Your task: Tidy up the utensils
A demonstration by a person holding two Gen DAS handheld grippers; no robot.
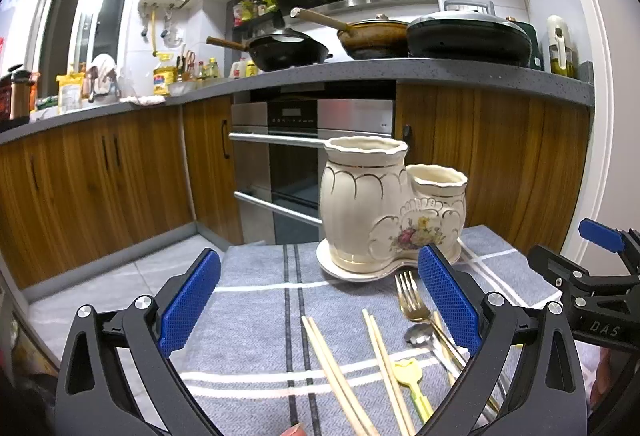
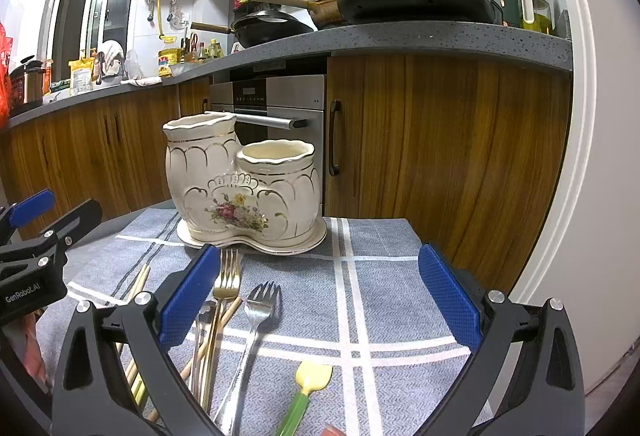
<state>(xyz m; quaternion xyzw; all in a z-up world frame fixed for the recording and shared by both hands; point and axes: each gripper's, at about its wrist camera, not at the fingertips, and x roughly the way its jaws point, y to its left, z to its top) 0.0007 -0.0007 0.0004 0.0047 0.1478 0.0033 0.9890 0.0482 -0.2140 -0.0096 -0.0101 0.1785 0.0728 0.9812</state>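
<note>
Both the left gripper and the right gripper have fingers wide apart, holding nothing, above forks and chopsticks lying before the ceramic holder.

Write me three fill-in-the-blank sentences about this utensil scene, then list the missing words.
1. The ceramic holder has ___ openings, one taller than the other.
2. The gold fork lies on the checked ___ beside the silver fork.
3. Both the left gripper and the right gripper are ___ and hold nothing.

Missing words: two; cloth; open
</note>
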